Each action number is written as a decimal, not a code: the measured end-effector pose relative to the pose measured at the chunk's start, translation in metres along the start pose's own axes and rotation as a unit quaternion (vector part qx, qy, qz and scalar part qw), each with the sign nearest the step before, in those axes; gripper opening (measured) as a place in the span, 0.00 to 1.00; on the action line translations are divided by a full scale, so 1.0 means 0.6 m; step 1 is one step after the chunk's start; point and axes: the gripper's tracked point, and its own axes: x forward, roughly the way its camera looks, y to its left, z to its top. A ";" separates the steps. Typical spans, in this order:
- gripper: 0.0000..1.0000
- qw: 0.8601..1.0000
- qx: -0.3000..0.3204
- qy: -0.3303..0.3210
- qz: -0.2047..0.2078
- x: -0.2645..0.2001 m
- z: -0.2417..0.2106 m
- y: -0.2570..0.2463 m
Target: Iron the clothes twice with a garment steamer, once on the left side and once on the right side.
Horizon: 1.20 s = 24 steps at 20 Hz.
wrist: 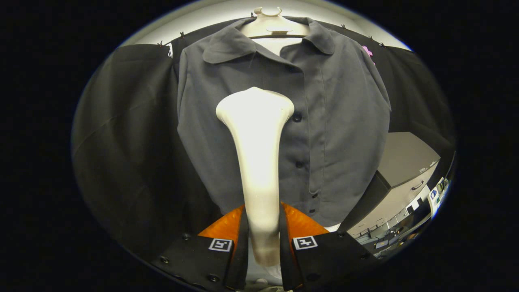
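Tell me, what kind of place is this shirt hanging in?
Probably a cloth-walled recording booth inside an office. A grey shirt hangs on a hanger before black cloth; desks show past its edge. The gripper fingers clamp a white garment steamer.

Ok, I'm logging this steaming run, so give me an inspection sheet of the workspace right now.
Surface: nothing seen.
Job's things: grey shirt hangs buttoned on a hanger; the steamer stands upright with its head in front of the shirt's chest, left of the button line.
Clutter: nothing seen.
Grippers: gripper shut on the steamer's handle, both fingers pressing its sides.
Cables: nothing seen.
Surroundings: black cloth wall clipped up behind the shirt; office furniture beyond its lower corner.
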 end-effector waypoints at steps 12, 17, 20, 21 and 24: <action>0.41 0.997 0.000 0.081 -0.002 0.052 -0.129 -0.035; 0.41 0.994 -0.003 0.106 -0.003 0.071 -0.169 -0.041; 0.41 0.992 -0.010 0.123 -0.007 0.077 -0.195 -0.049; 0.41 0.992 -0.011 0.129 -0.007 0.079 -0.205 -0.048; 0.41 0.990 -0.012 0.143 -0.005 0.087 -0.235 -0.049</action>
